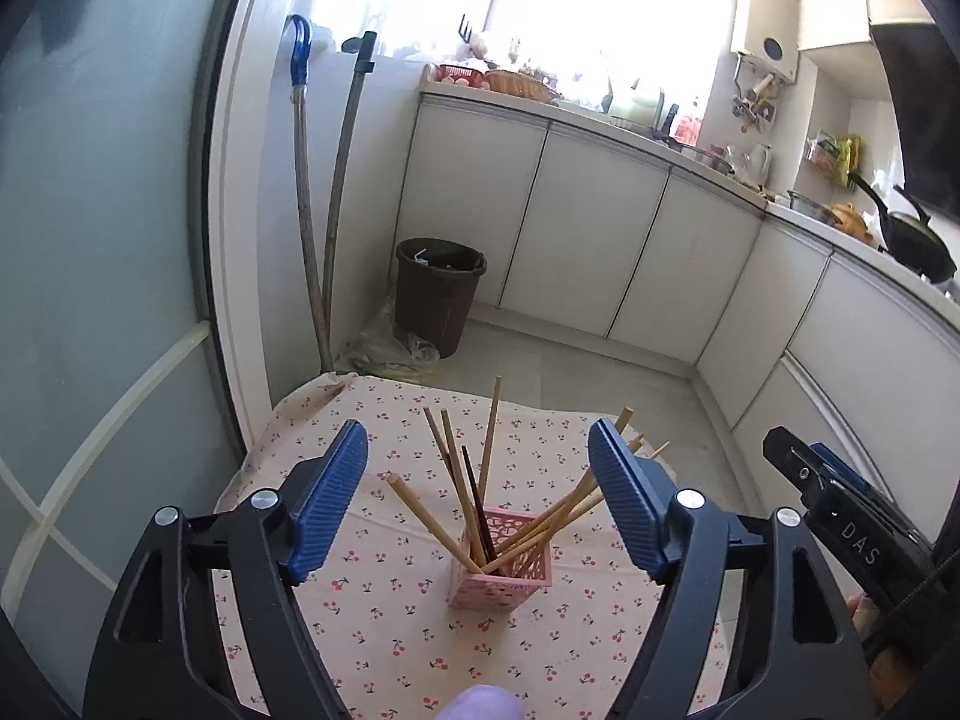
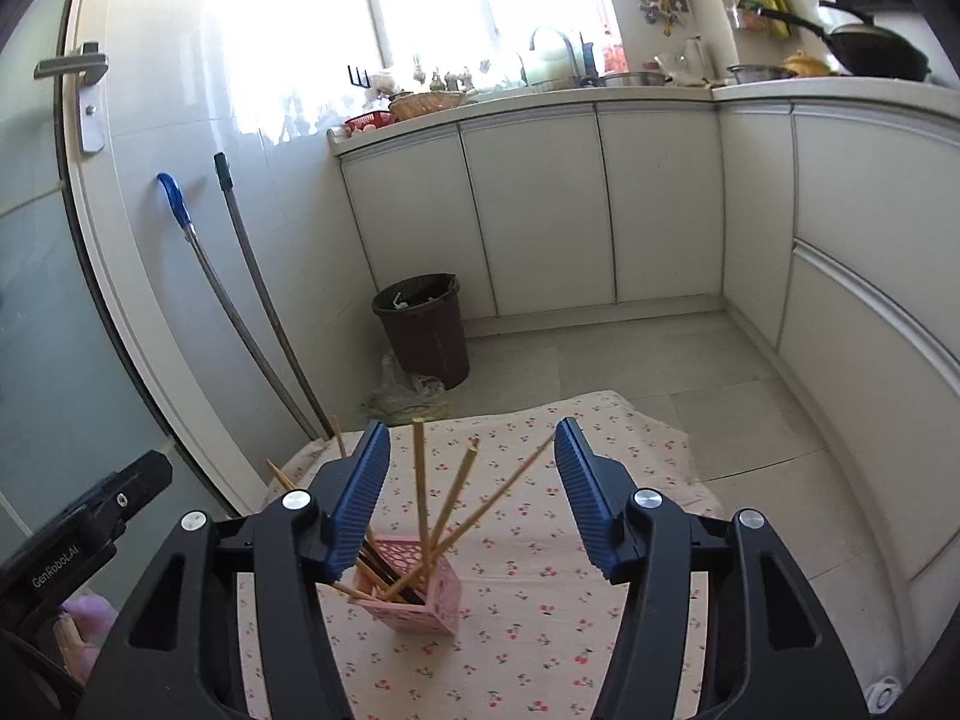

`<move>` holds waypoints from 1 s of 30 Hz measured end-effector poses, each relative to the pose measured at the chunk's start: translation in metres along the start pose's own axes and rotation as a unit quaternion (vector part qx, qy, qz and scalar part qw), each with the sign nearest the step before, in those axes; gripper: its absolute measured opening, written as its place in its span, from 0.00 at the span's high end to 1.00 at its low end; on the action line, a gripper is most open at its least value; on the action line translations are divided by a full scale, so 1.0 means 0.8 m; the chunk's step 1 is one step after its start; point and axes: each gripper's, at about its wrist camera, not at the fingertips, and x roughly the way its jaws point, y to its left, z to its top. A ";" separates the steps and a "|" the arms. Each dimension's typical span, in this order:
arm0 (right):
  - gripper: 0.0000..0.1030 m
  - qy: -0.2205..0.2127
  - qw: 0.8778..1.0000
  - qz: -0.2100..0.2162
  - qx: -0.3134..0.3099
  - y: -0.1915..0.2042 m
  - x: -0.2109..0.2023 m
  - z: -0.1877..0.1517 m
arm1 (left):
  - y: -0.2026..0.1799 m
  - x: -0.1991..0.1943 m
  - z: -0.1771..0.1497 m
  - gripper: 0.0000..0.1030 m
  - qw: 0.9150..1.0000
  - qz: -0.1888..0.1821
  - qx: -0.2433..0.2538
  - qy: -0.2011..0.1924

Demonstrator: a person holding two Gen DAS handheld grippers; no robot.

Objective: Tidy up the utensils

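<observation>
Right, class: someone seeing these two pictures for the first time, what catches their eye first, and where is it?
Probably the pink holder bristling with chopsticks, standing on the cherry-print tablecloth in the near centre. Framing it are the blue pads of the open left hand-held gripper and right hand-held gripper. Behind, a dark bin stands by the white cabinets.

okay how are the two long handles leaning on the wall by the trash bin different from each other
The blue-capped handle has a bright blue grip on top and looks like shiny metal; the dark-capped handle has a dark green top and a duller, brownish shaft. The dark-capped one reaches higher up the wall. Both lean the same way, their feet close together.
</observation>
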 end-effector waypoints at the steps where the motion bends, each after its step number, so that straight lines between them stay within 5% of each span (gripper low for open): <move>1: 0.38 0.004 1.000 -0.006 0.001 -0.005 -0.002 -0.005 | -0.004 -0.001 -0.004 0.26 1.000 0.004 0.007 0.000; 6: 0.35 0.020 0.999 -0.036 0.003 -0.031 -0.011 -0.028 | -0.023 -0.007 -0.028 0.13 0.999 0.020 0.030 -0.003; 9: 0.23 0.022 0.998 -0.050 0.012 -0.048 -0.021 -0.041 | -0.032 -0.010 -0.041 0.07 0.999 0.025 0.037 -0.007; 18: 0.07 0.014 0.993 -0.117 0.009 -0.079 -0.043 -0.073 | -0.061 -0.011 -0.083 0.07 0.995 0.053 0.082 -0.013; 30: 0.07 0.006 0.990 -0.139 0.003 -0.083 -0.048 -0.084 | -0.087 -0.006 -0.096 0.07 0.993 0.039 0.114 0.001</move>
